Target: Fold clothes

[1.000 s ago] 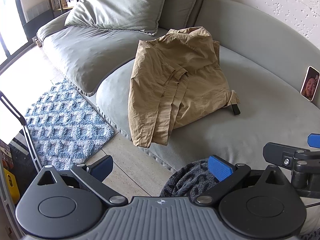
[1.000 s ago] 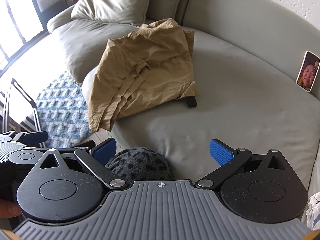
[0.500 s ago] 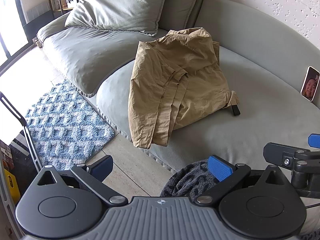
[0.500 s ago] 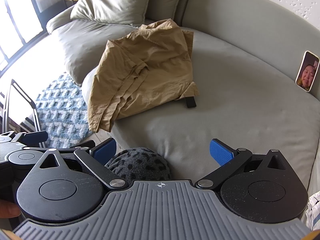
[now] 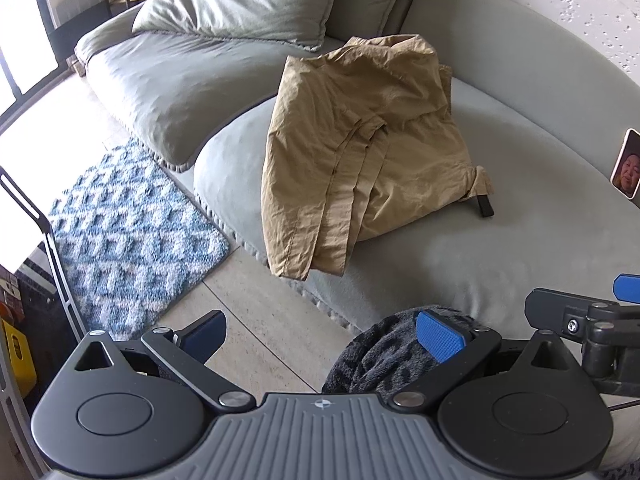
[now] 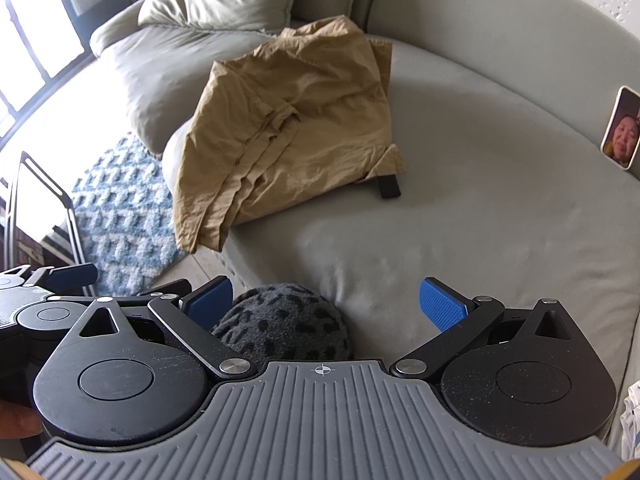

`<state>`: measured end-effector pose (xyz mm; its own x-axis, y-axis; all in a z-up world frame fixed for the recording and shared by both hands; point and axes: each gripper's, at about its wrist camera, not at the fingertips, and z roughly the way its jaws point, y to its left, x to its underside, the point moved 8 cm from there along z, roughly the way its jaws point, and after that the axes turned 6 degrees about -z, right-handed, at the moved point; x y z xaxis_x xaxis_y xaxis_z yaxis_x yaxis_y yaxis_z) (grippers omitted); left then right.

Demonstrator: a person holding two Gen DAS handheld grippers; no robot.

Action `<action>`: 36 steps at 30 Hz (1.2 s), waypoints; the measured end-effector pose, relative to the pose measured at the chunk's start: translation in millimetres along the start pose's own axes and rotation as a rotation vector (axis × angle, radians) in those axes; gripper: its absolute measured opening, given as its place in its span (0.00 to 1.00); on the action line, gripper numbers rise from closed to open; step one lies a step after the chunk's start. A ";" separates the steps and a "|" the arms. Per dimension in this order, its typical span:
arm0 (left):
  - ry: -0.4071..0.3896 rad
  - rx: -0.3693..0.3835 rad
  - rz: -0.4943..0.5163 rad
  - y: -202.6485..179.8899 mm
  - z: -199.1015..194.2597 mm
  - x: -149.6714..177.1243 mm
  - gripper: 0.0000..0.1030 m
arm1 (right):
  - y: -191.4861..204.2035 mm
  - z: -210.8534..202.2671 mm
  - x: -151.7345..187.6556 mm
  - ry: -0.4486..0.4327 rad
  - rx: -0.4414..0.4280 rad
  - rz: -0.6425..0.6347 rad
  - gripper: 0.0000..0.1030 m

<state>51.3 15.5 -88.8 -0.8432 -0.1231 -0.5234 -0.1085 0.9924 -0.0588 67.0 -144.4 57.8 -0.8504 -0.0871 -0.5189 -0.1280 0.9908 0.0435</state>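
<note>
A crumpled tan garment (image 5: 360, 140) lies on the grey sofa seat (image 5: 520, 220), one end hanging over the front edge; it also shows in the right wrist view (image 6: 296, 128). A black strap (image 6: 388, 188) sticks out from under it. My left gripper (image 5: 320, 336) is open and empty, held well short of the garment, above the floor and sofa edge. My right gripper (image 6: 324, 304) is open and empty, over the sofa's front edge. A dark spotted fleece cloth (image 6: 284, 328) sits just below both grippers, also in the left wrist view (image 5: 384, 352).
Large grey cushions (image 5: 224, 0) lie at the sofa's far left. A phone (image 6: 622, 128) leans against the backrest on the right. A blue-white patterned rug (image 5: 120, 224) covers the floor left of the sofa. A metal frame (image 5: 48, 232) stands at the left edge.
</note>
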 end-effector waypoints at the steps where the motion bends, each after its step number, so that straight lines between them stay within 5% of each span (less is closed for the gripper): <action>1: 0.002 0.001 -0.003 1.8 2.0 0.1 0.99 | 1.3 2.3 0.2 0.005 -0.002 0.000 0.99; 8: 0.007 -0.034 -0.055 30.4 27.9 -2.4 0.98 | 7.2 21.4 -5.6 0.015 0.007 -0.006 0.99; 14: -0.058 -0.029 -0.119 52.0 57.7 -14.5 0.94 | -13.7 49.3 -14.6 -0.010 -0.015 0.128 0.98; 19: -0.151 0.015 -0.053 34.9 79.3 -31.1 0.85 | -34.5 65.8 -16.1 -0.024 -0.033 0.246 0.94; 24: -0.090 0.032 -0.068 17.7 109.3 -44.6 0.82 | -41.4 68.4 -15.0 -0.043 -0.043 0.281 0.94; 31: -0.160 0.010 0.067 -17.9 116.3 -59.1 0.85 | -46.0 80.8 -15.1 -0.026 -0.037 0.290 0.94; 33: -0.079 -0.040 0.062 -12.8 138.3 -59.0 0.70 | -47.2 84.0 -16.3 -0.026 -0.038 0.296 0.94; 35: -0.046 0.005 -0.023 -1.2 143.9 -61.1 0.57 | -48.8 86.6 -18.2 -0.032 -0.036 0.294 0.94; 36: -0.047 0.029 -0.064 5.3 142.7 -63.5 0.34 | -50.5 87.7 -19.4 -0.038 -0.032 0.291 0.93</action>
<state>179.4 29.6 -177.1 -0.8092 -0.1864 -0.5571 -0.1452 0.9824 -0.1178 134.7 -183.7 -9.3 -0.8339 0.2049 -0.5125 0.1021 0.9698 0.2216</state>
